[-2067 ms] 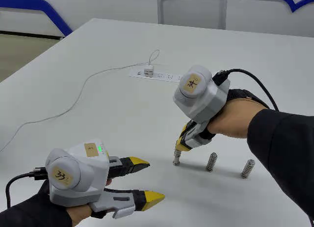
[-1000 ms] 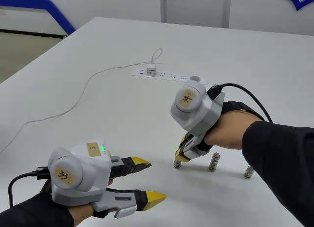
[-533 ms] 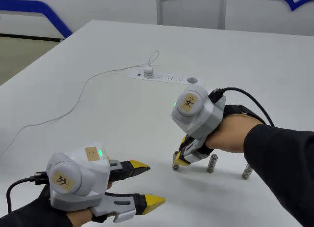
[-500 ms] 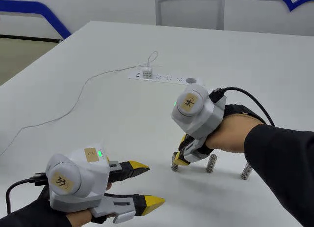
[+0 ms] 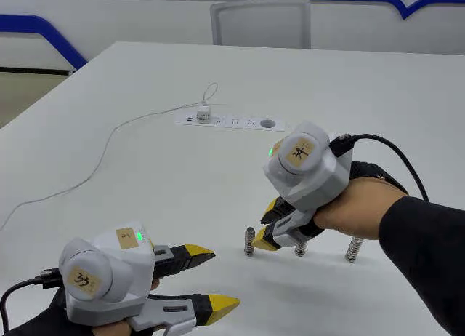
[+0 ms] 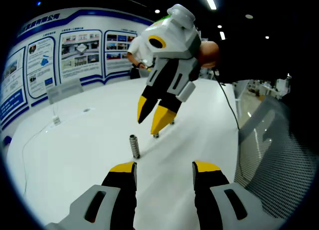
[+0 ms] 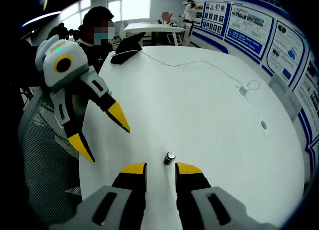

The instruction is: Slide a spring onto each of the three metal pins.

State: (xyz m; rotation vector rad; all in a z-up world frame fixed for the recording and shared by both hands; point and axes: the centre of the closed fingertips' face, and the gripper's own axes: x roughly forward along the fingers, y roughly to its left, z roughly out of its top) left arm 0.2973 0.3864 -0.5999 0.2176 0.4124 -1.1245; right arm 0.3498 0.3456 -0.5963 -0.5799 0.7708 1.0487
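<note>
Three short metal pins stand in a row on the white table (image 5: 145,169), each with a spring around it: the left one (image 5: 249,241), the middle one (image 5: 300,249) partly behind my right gripper, and the right one (image 5: 353,249). My right gripper (image 5: 264,225) hangs just right of the left pin, its jaws a little apart and holding nothing. In the right gripper view the left pin (image 7: 170,157) stands just beyond my right gripper (image 7: 161,168). My left gripper (image 5: 213,279) hovers open and empty at the near left. In the left gripper view, the left pin (image 6: 134,146) is ahead of my left gripper (image 6: 164,166).
A white power strip (image 5: 229,121) with a plugged-in charger (image 5: 204,115) and a long thin cable (image 5: 94,172) lies at the back of the table. A grey chair (image 5: 260,23) stands behind the far edge. A person (image 7: 97,26) sits beyond the table in the right gripper view.
My right gripper went down over the left pin and has now let go, with its jaws a little apart beside it. The left gripper stayed put. The head camera shifted.
</note>
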